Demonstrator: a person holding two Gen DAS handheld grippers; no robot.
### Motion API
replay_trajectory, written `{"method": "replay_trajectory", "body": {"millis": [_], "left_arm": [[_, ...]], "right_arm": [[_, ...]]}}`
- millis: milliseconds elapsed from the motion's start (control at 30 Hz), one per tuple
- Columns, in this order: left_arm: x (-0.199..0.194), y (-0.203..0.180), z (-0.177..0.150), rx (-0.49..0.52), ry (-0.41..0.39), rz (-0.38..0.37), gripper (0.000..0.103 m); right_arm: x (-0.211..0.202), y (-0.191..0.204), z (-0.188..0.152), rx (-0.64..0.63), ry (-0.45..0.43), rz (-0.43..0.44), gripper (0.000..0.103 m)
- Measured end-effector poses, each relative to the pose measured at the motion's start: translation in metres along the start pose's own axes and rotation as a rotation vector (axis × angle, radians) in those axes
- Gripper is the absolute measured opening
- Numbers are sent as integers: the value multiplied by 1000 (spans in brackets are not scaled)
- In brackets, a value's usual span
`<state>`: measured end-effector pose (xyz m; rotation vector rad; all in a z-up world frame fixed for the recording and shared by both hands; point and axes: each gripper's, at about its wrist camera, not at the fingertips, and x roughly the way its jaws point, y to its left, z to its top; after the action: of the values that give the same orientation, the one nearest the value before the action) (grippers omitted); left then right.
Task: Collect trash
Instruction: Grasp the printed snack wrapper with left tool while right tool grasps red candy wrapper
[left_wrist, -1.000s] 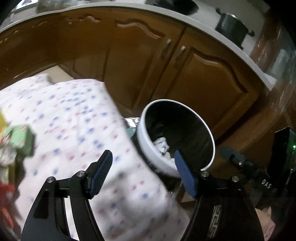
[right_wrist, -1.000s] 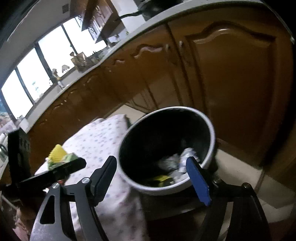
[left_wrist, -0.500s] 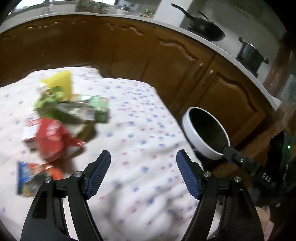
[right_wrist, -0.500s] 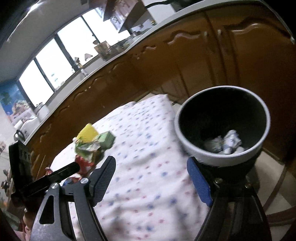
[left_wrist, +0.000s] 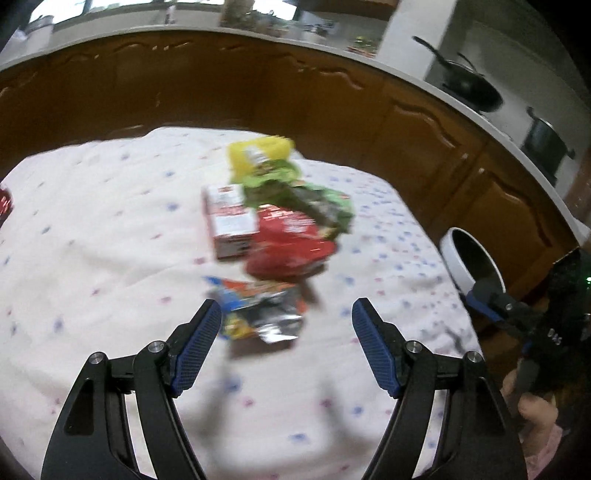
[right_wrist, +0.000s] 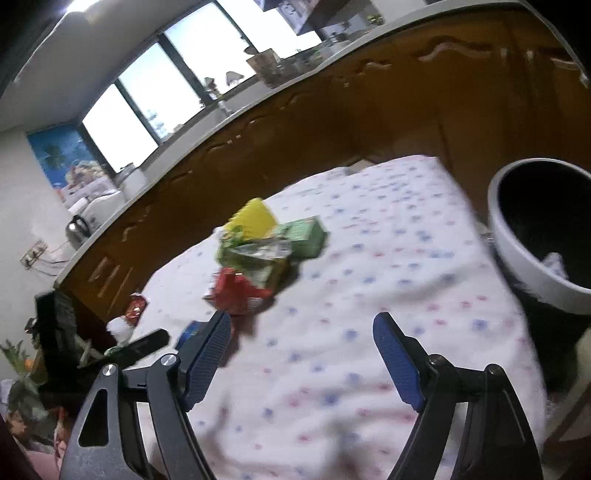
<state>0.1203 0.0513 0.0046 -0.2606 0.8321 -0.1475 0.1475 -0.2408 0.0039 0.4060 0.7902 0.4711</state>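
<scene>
My left gripper (left_wrist: 286, 319) and right gripper (right_wrist: 302, 332) both hover with jaws apart, holding nothing. The trash pile (left_wrist: 275, 229) lies on the spotted tablecloth (left_wrist: 92, 229) over the tabletop: a yellow wrapper (left_wrist: 258, 155), green packets (right_wrist: 295, 238), a red bag (left_wrist: 291, 245), a blue foil wrapper (left_wrist: 258, 314) nearest my left jaws. The bin (right_wrist: 517, 254) stands just beside the tabletop's edge, crumpled paper (right_wrist: 554, 264) inside. Brown cabinets (left_wrist: 258, 85) ring the room; windows (right_wrist: 147, 103) glow behind.
</scene>
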Motion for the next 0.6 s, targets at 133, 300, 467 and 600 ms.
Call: {"method": "replay_trajectory", "body": {"millis": [133, 300, 467, 600], "left_arm": [[6, 22, -3, -51, 36, 7, 75], [16, 33, -4, -71, 59, 23, 75], [29, 33, -6, -49, 75, 22, 75], [35, 33, -5, -39, 73, 27, 70]], "right_arm": [[27, 25, 6, -20, 38, 84, 79], [69, 46, 11, -25, 107, 125, 52], [107, 61, 11, -34, 163, 136, 44], [127, 68, 12, -53, 183, 125, 25]]}}
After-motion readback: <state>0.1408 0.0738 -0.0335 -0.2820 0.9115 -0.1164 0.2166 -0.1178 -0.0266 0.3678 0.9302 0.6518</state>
